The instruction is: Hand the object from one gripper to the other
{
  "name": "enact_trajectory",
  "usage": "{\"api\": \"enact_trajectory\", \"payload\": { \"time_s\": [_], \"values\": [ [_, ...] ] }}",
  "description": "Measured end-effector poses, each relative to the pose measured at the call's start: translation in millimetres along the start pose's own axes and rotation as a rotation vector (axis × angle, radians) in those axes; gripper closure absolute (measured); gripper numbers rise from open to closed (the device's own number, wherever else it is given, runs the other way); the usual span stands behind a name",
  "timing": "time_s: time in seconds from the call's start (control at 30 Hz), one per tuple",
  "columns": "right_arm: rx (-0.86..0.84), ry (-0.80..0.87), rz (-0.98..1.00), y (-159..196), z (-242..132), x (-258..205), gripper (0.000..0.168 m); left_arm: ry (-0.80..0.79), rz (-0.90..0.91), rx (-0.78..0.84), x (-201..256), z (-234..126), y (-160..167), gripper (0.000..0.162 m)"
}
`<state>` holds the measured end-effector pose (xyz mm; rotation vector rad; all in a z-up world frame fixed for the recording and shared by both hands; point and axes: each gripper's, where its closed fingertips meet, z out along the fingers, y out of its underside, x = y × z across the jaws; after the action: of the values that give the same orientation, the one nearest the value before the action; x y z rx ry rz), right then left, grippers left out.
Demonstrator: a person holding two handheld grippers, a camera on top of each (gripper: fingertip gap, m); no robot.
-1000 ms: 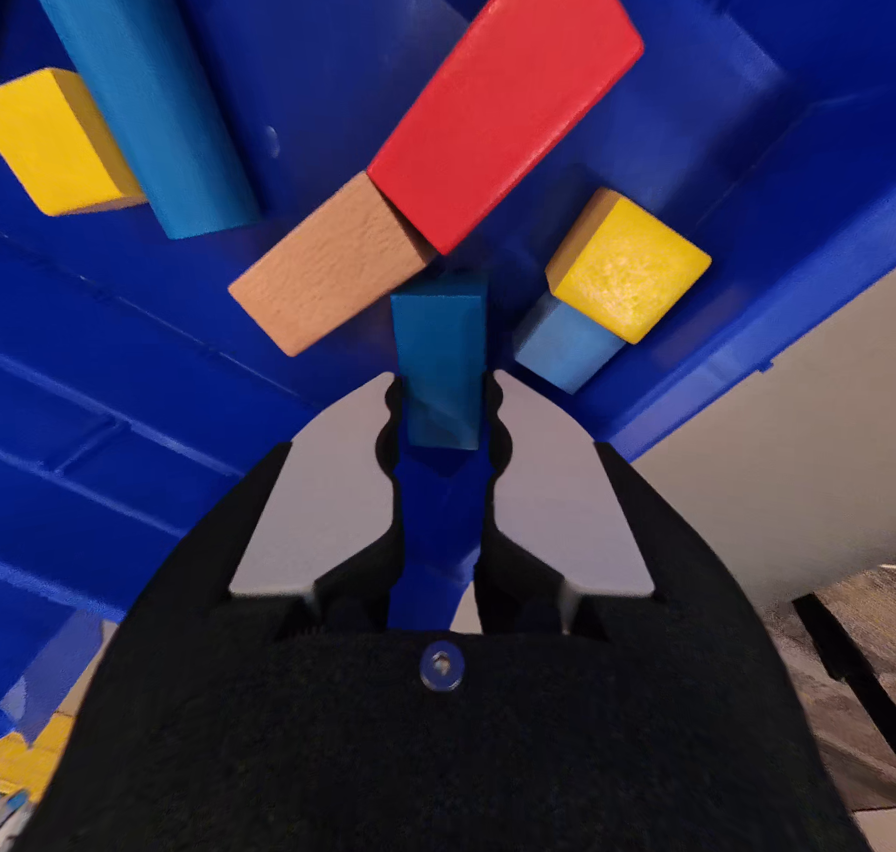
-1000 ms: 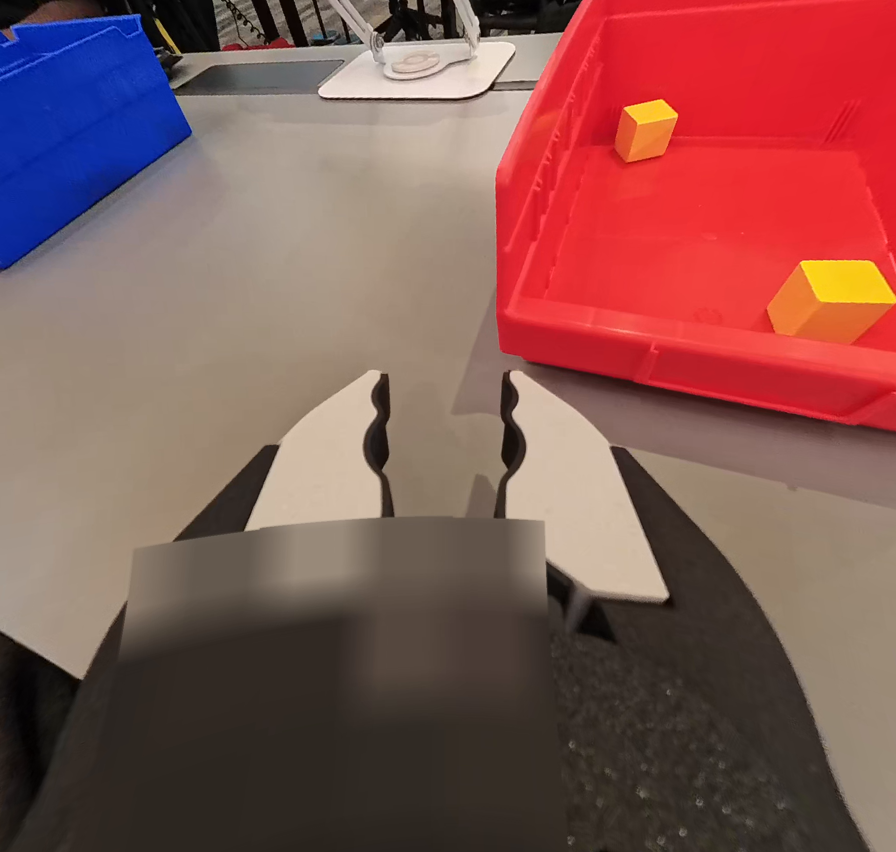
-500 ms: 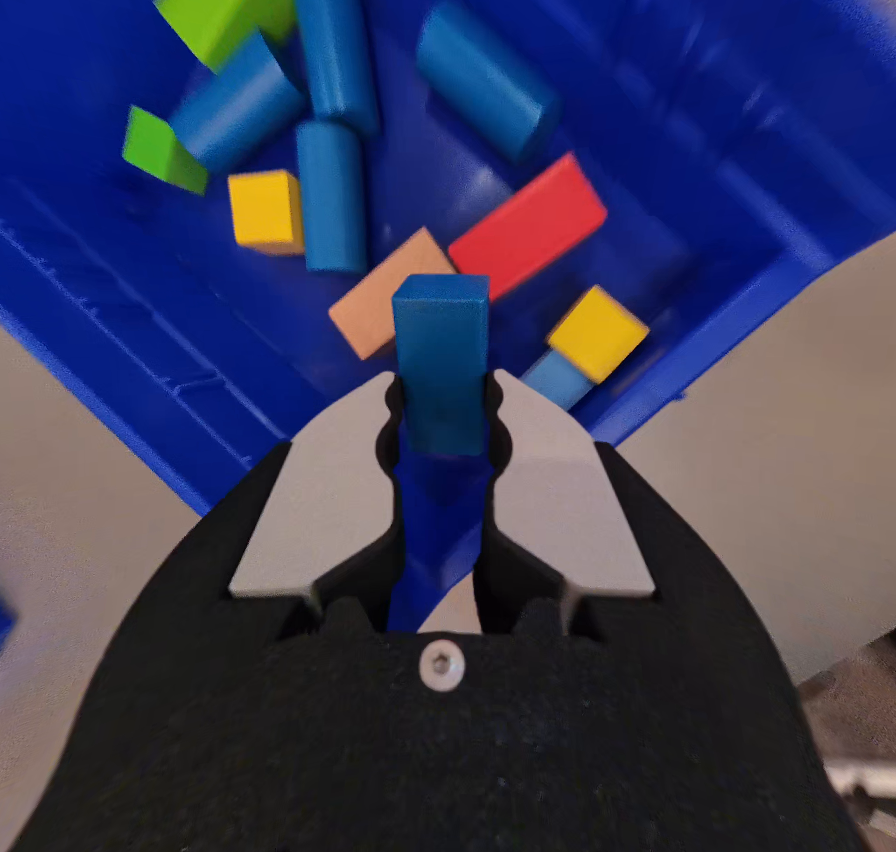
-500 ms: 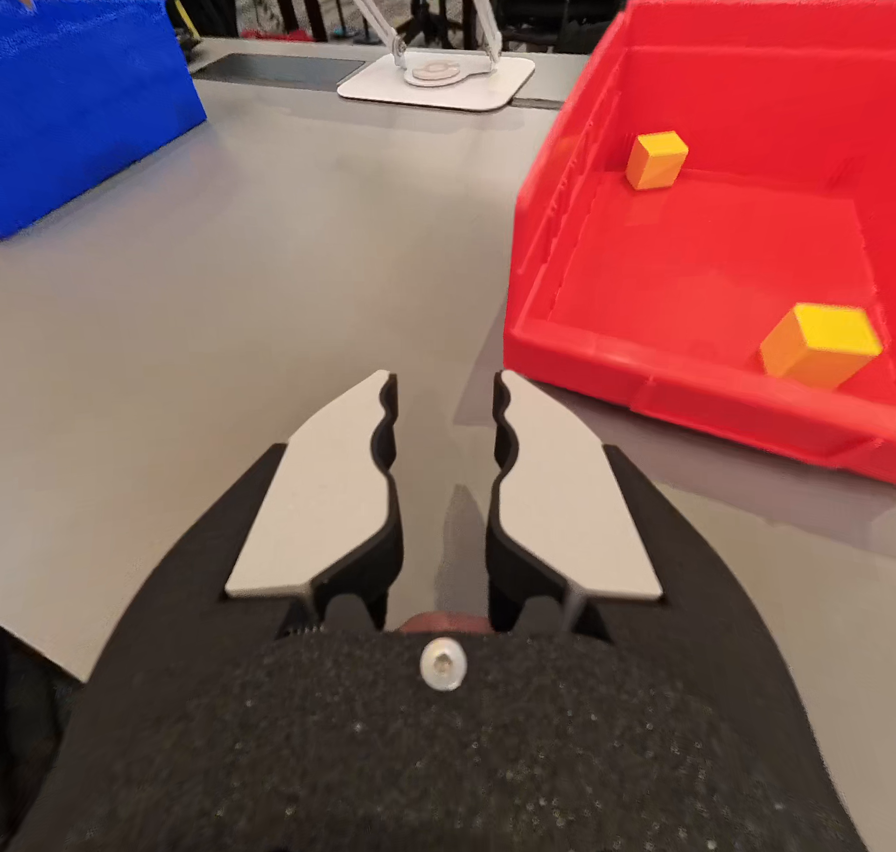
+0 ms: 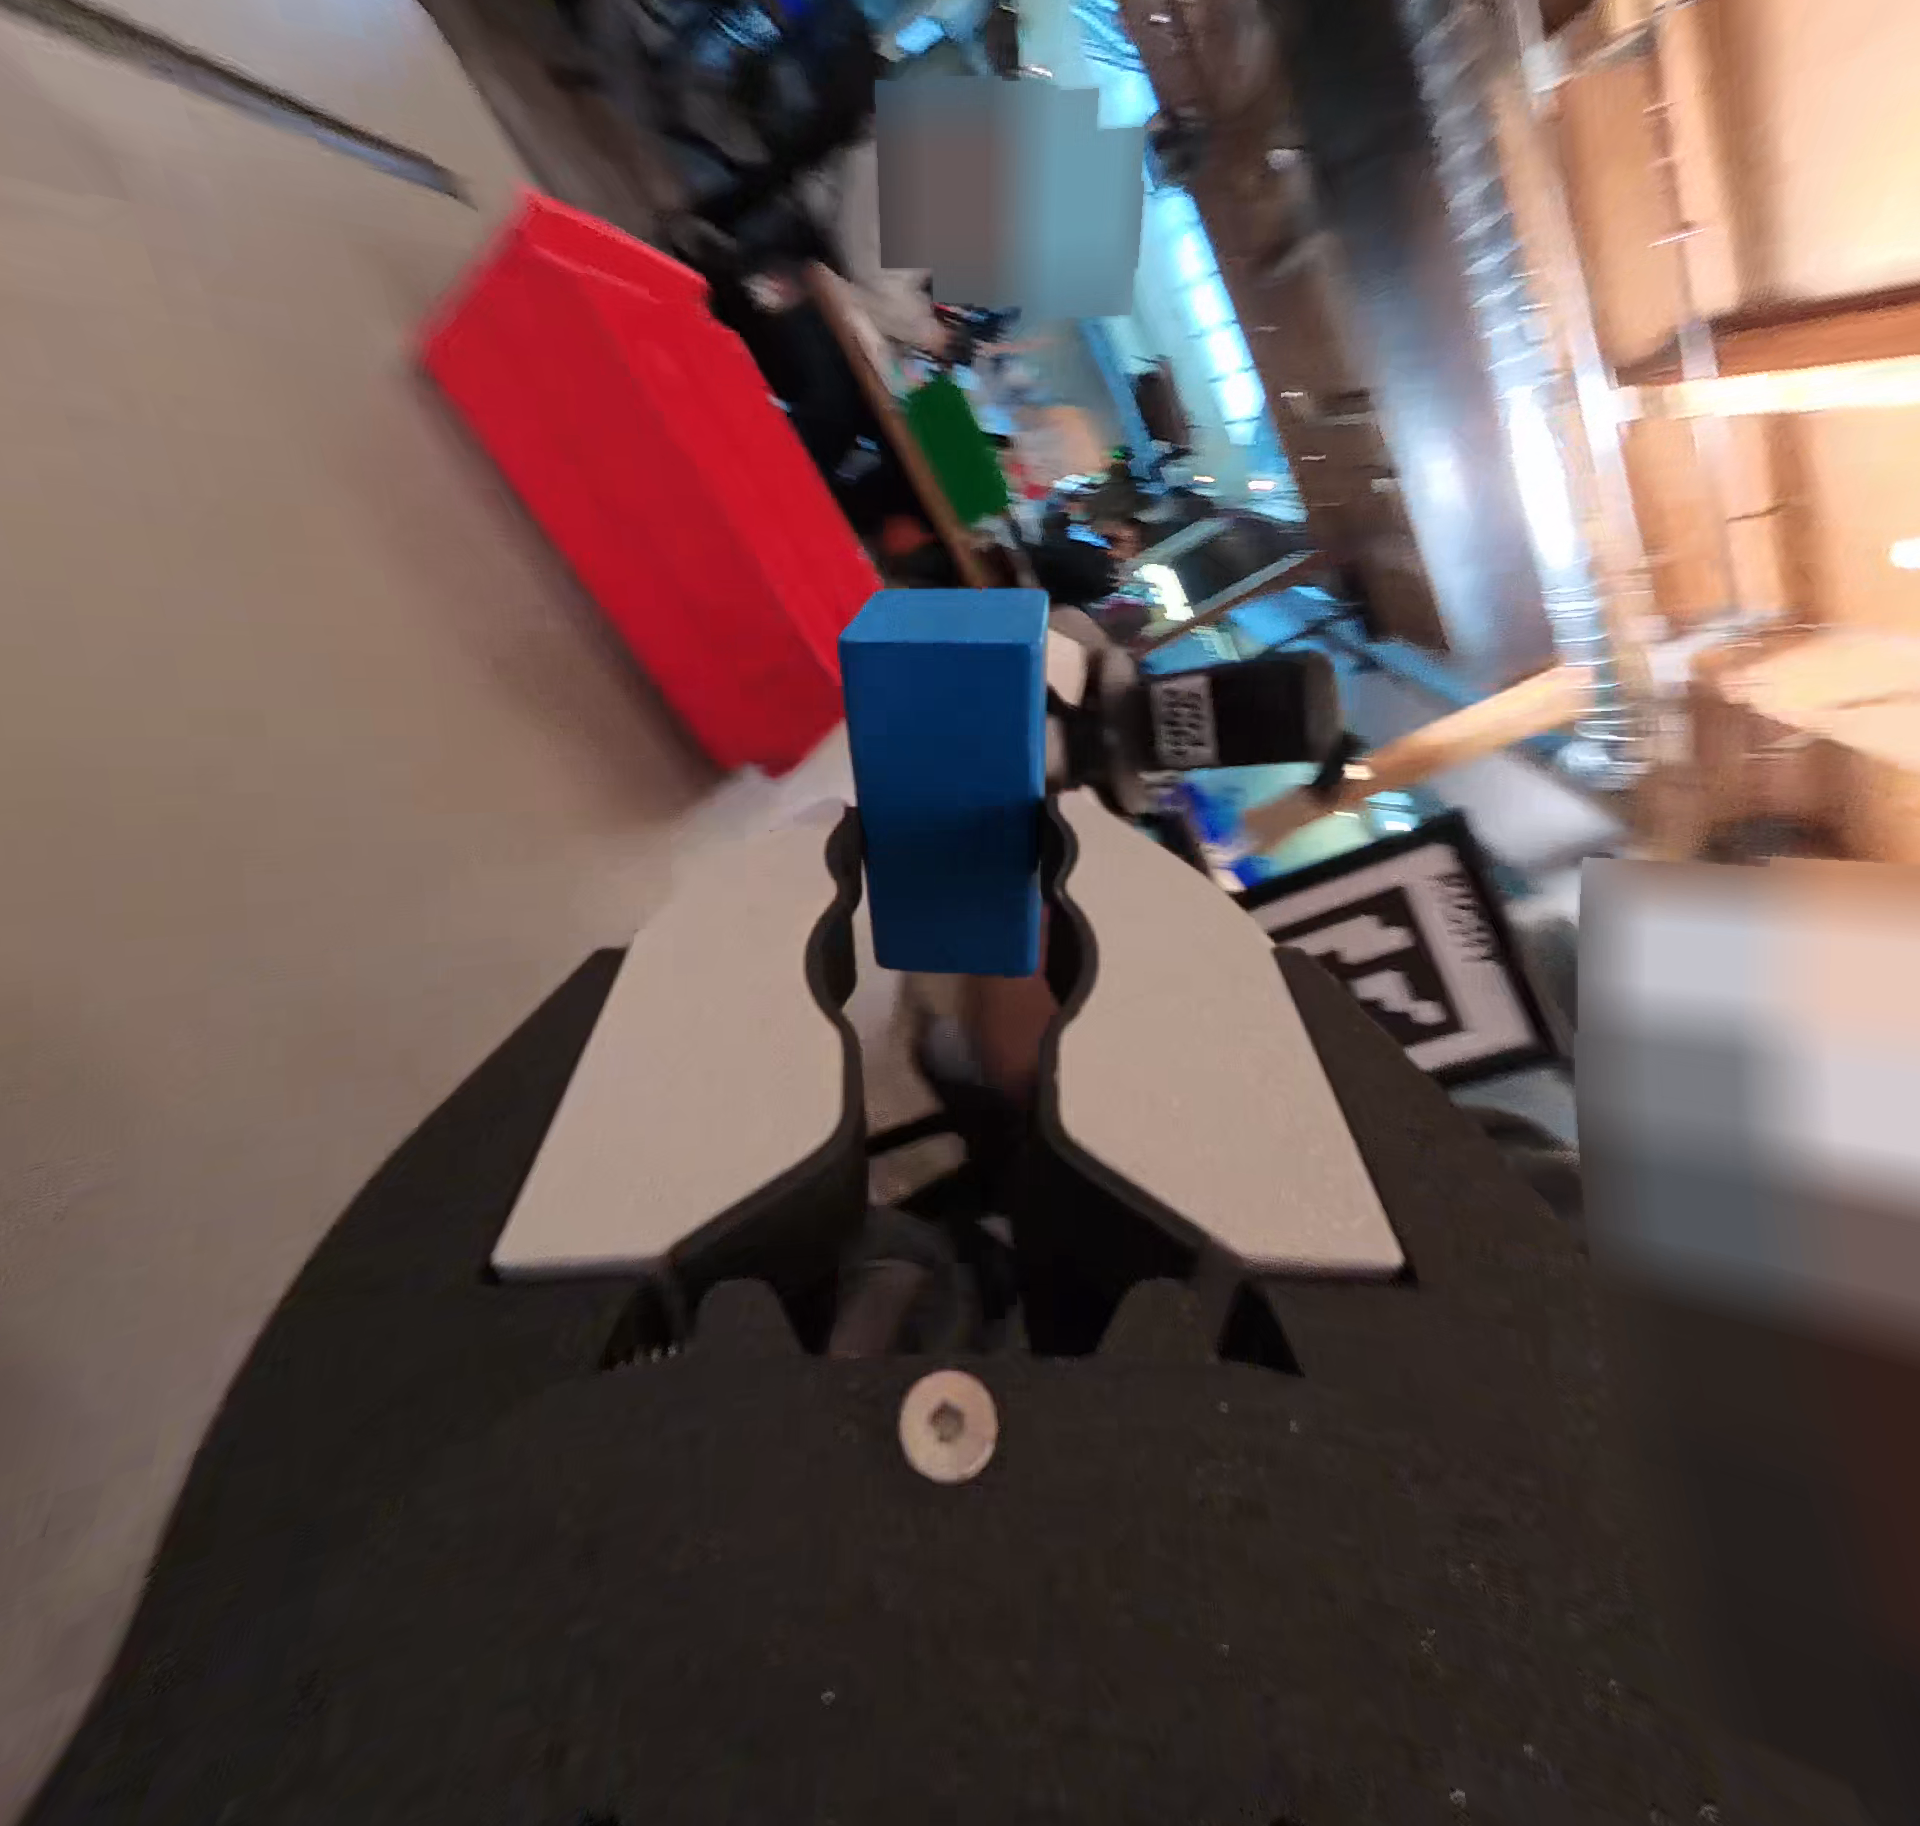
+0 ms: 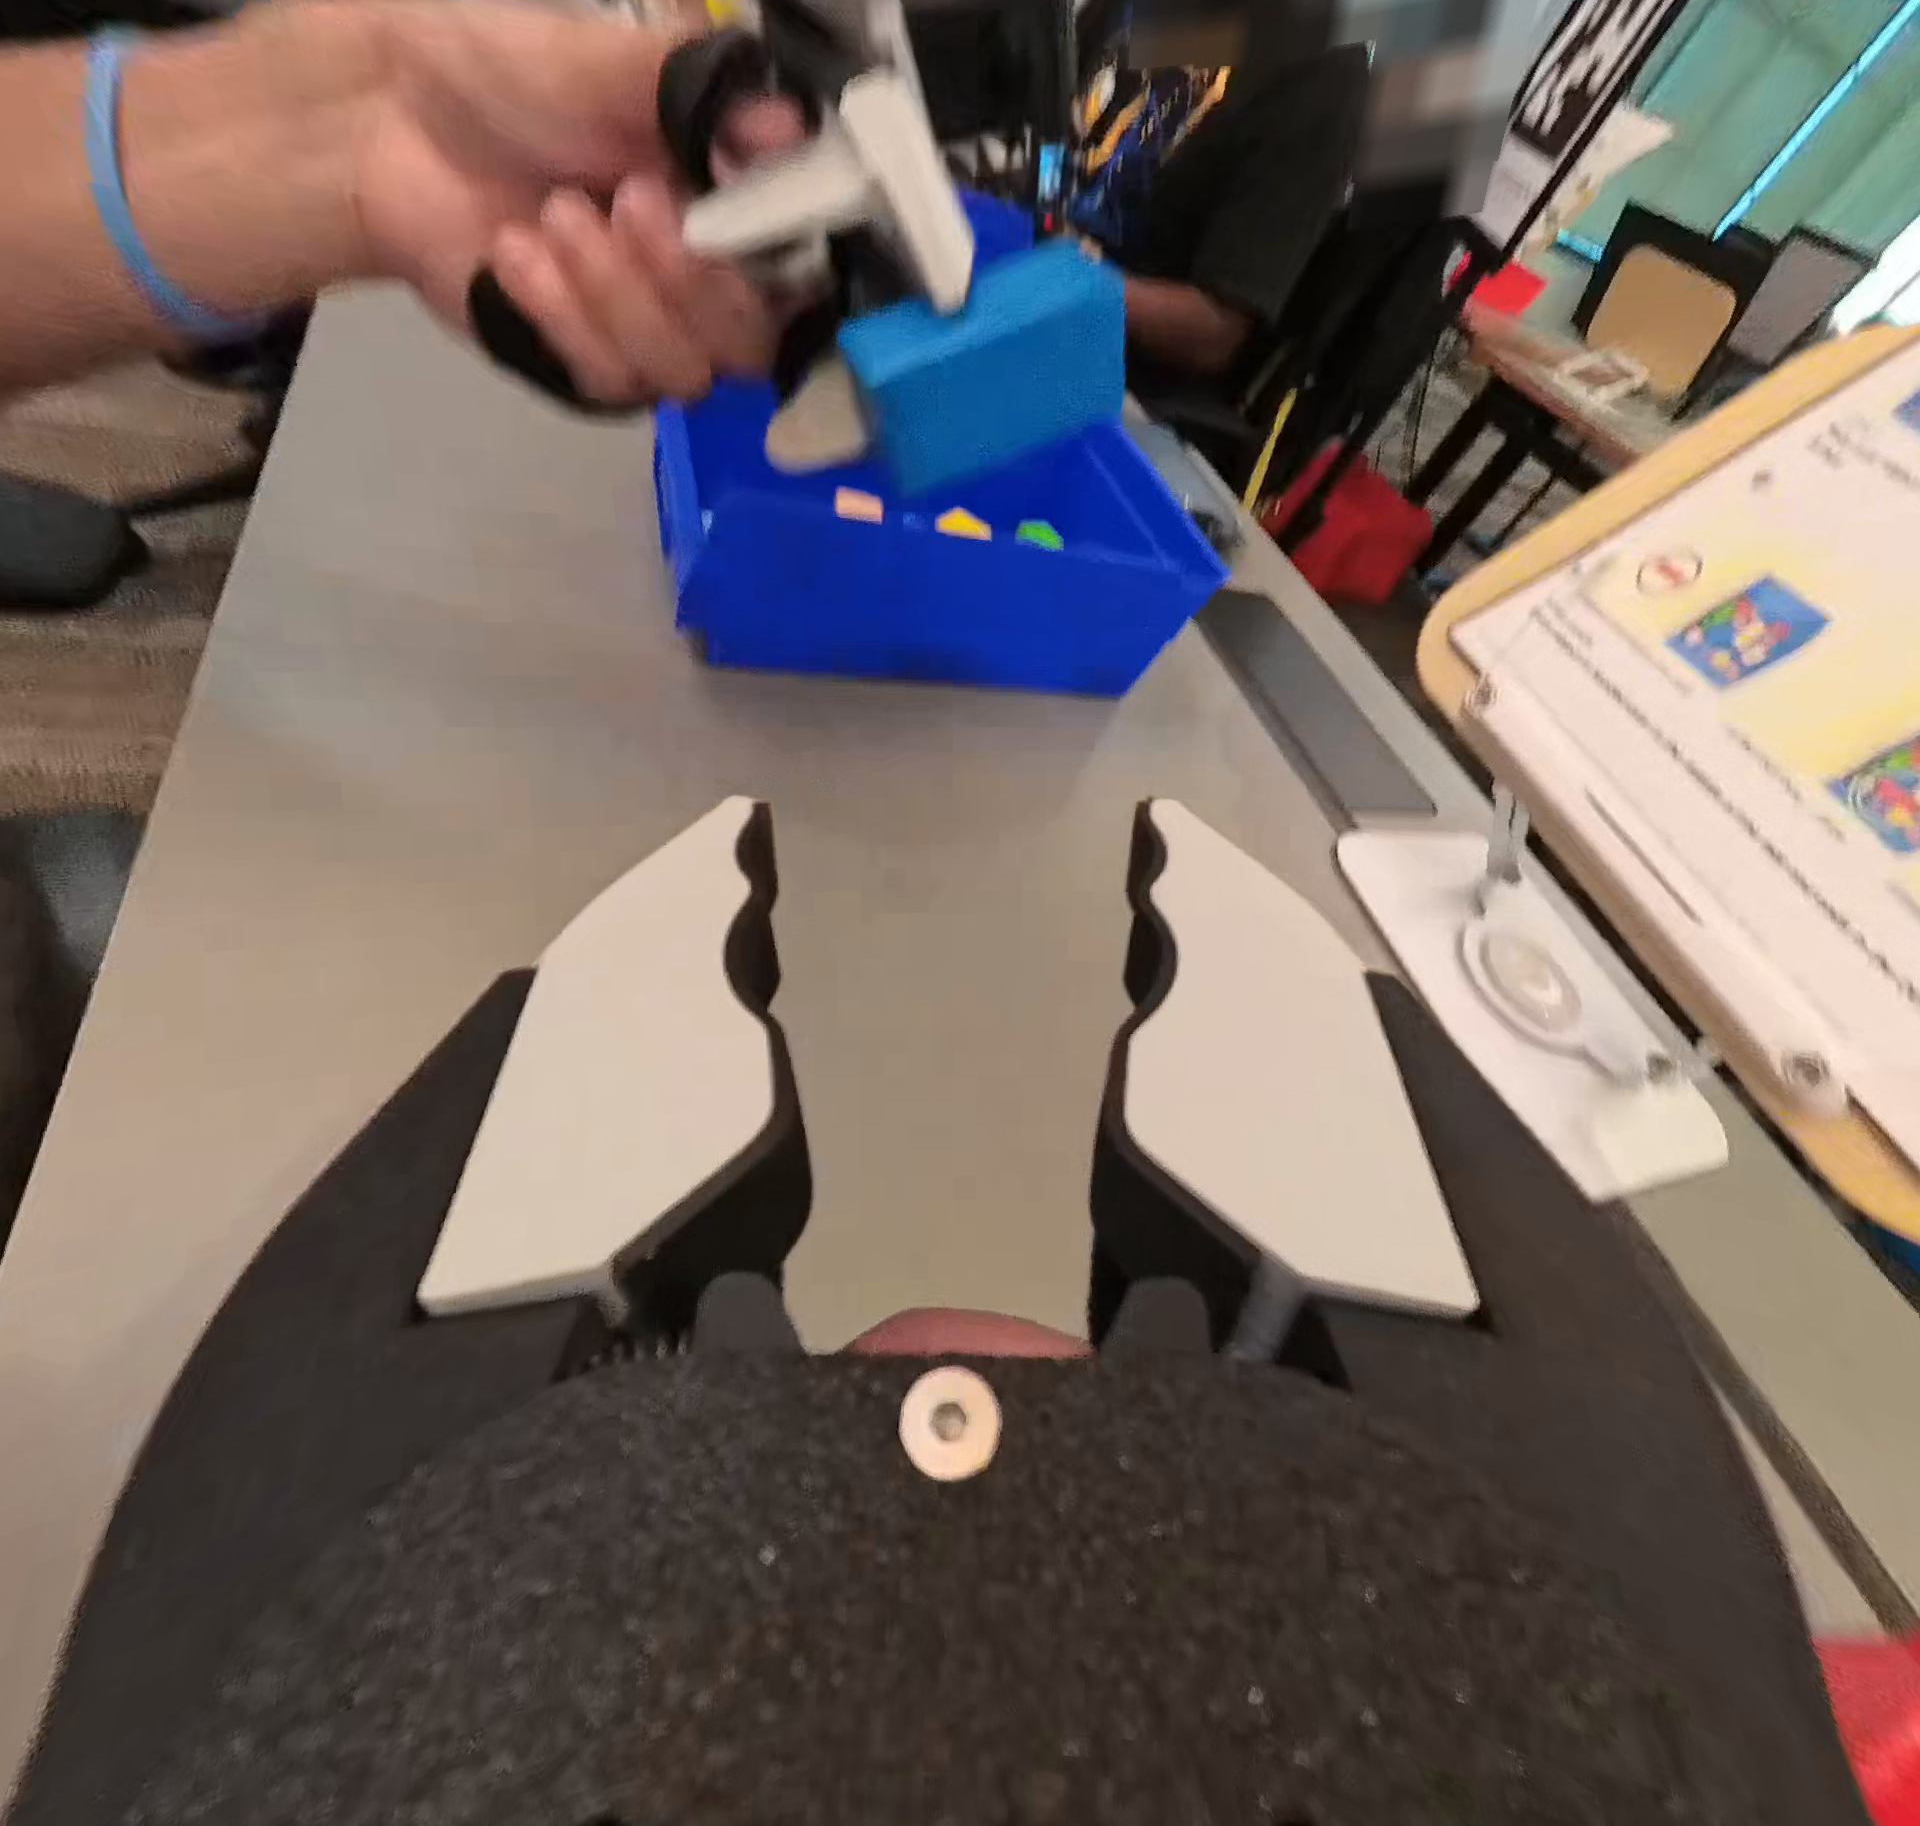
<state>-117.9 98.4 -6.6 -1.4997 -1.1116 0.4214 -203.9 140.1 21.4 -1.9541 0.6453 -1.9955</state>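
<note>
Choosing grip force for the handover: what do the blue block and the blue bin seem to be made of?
Blue block: probably painted wood, matte, with sharp edges and faint grain. Blue bin: looks like moulded plastic, smooth and slightly glossy, with thin walls. Blur leaves both uncertain.

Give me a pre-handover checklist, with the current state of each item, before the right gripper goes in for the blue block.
1. Left gripper shut on the blue block: ok.
2. Free end of block exposed beyond the fingertips for a second grasp: ok.
3. Right gripper open and empty: ok.
4. Right opening wide enough for the block: cannot tell.
5. Block lifted clear of the blue bin: ok.
6. Right gripper lined up with the block: not ok, the block sits well ahead and apart, and tilted in the right wrist view.
</note>
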Motion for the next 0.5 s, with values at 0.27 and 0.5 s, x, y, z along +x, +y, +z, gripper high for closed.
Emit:
{"api": "enact_trajectory", "payload": {
  "time_s": [0.27,0.5],
  "values": [
    [0.134,-0.064,0.03,-11,20,-16,0.101,0.196,-0.206,-0.09,-7,51,52,0.13],
    [0.101,-0.101,0.028,-4,25,-22,0.095,0.231,-0.242,-0.124,-9,66,64,0.13]
  ]
}}
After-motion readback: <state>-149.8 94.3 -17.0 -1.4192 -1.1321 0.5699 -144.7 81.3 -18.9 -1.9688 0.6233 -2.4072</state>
